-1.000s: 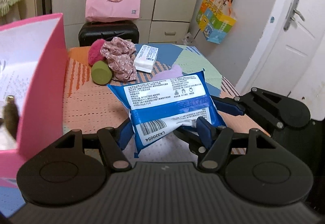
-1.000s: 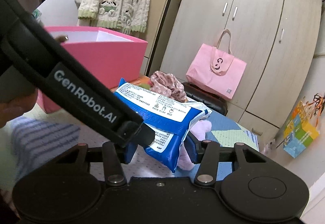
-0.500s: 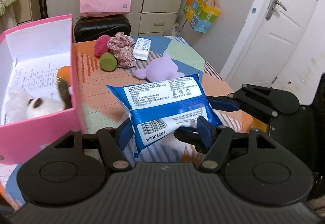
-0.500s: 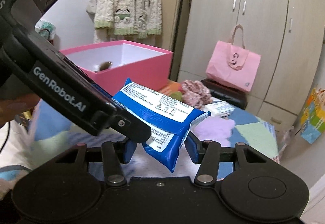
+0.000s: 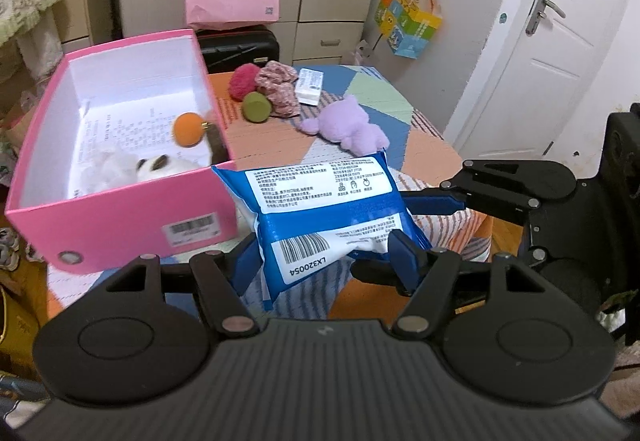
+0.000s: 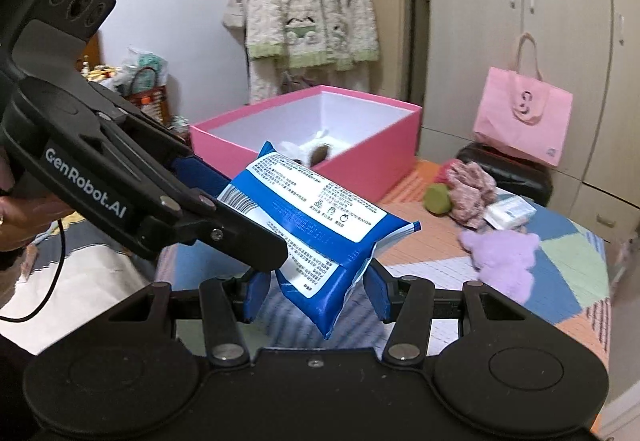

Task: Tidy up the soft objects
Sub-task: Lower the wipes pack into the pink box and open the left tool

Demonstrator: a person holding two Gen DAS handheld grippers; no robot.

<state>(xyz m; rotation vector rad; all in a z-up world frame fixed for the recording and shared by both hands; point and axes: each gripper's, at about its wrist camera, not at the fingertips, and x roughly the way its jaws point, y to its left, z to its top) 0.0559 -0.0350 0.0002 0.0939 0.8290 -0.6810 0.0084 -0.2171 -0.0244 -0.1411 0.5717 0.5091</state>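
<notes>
While both grippers' fingers (image 5: 404, 255) clamp one wipes pack (image 5: 320, 209), one pink box (image 5: 120, 229) holds three toys.

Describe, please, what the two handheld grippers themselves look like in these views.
Both are matte black plastic. Each left gripper and right gripper has two blue finger pads on black scissor-like linkages with silver pivot pins, and round discs on the ribbed body. The left one's side bears white "GenRobot.AI" lettering, a block with three round lenses on top, and a thin black cable.
</notes>
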